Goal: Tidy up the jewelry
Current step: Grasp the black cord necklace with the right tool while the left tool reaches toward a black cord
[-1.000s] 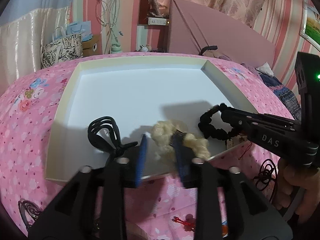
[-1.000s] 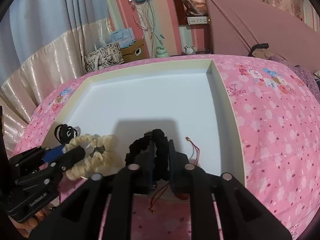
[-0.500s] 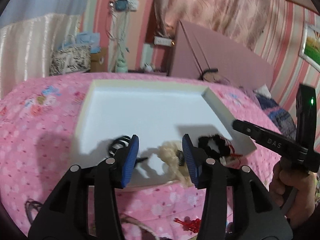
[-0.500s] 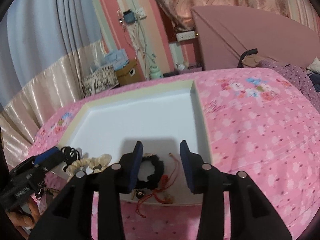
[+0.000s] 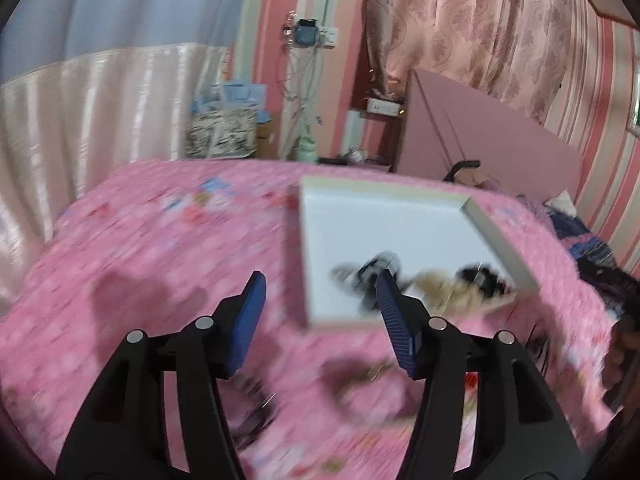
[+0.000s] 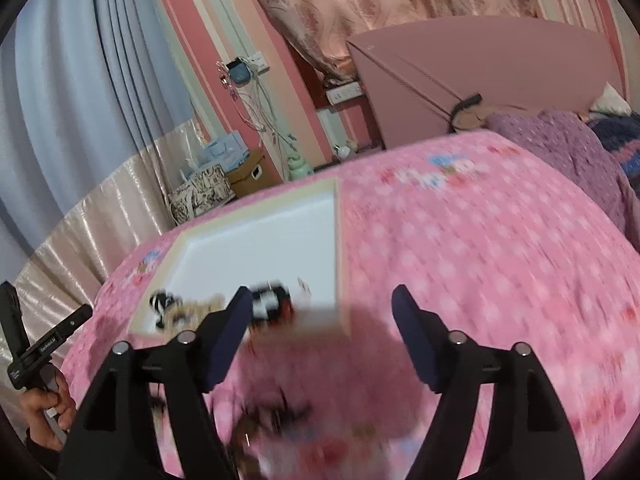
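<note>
Tray (image 5: 384,216), shallow, white-floored with a cream rim, is lying flat on the pink floral bedspread (image 5: 160,248); it is serving as the collecting place, so the sorted pieces are gathering along its near edge.

Black coiled hair tie (image 5: 348,274) is resting inside the tray near its left corner, partly hidden behind a blue pad in the left view.

Cream scrunchie (image 5: 440,286) is sitting just beside it, toward the middle of the near edge.

Black braided bracelet (image 5: 484,278) is lying at the right end of the row, with a red cord trailing near it; blur is hiding finer detail.

Left gripper (image 5: 320,312) is hovering above the bedspread, off the tray's left side, fingers spread wide and carrying nothing, judged to be free for another pick.

Right gripper (image 6: 320,320) is hanging over the bed by the tray's near right corner, likewise spread wide and empty.

Loose pieces (image 6: 276,412), dark and reddish, are lying on the bedspread in front of the tray, too smeared to identify; these are probably the items left to sort.

Headboard (image 6: 480,72), pink, is standing behind.
</note>
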`<state>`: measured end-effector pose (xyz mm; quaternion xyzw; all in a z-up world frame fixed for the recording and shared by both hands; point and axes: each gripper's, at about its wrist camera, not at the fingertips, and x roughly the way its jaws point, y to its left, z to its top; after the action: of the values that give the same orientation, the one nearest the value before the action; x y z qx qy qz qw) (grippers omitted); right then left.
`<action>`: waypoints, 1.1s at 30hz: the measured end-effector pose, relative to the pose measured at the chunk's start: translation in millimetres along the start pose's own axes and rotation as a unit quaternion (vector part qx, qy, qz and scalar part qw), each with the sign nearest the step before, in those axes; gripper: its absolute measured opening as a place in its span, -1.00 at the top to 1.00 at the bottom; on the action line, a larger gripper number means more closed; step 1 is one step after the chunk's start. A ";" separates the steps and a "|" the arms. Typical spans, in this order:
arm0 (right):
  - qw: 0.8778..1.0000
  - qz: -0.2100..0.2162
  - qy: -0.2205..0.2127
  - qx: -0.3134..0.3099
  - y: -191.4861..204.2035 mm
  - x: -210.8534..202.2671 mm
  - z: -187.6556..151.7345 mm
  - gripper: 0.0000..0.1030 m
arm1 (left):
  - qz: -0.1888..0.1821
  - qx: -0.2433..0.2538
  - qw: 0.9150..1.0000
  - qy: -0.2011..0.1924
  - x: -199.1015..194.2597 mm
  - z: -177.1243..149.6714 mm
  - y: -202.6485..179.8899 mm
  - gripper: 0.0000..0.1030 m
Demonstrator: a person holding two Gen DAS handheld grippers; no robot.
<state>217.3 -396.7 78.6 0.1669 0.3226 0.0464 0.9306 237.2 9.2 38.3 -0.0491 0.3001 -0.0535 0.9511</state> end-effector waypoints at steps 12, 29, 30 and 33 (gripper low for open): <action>0.997 0.002 0.053 -0.059 38.3 -25.1 -76.2 -0.71 | 0.025 -0.019 0.999 0.024 -44.9 -79.7 39.8 -0.29; 0.988 -0.043 0.123 -0.080 57.4 58.1 -75.3 -0.69 | -0.007 0.012 0.998 0.054 -7.5 -74.4 1.7 -0.31; 0.988 -0.039 0.121 -0.083 58.8 58.1 -75.7 -0.59 | -0.008 0.013 0.998 0.056 -5.0 -73.7 -0.6 -0.31; 0.988 -0.034 0.119 -0.088 60.4 59.2 -76.4 -0.11 | -0.017 0.012 0.998 0.063 3.1 -72.5 -6.4 -0.31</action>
<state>218.2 -307.0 8.3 0.0670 0.4313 0.0621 0.8976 197.5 -2.0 -21.7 -0.0393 0.3583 -0.0764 0.9296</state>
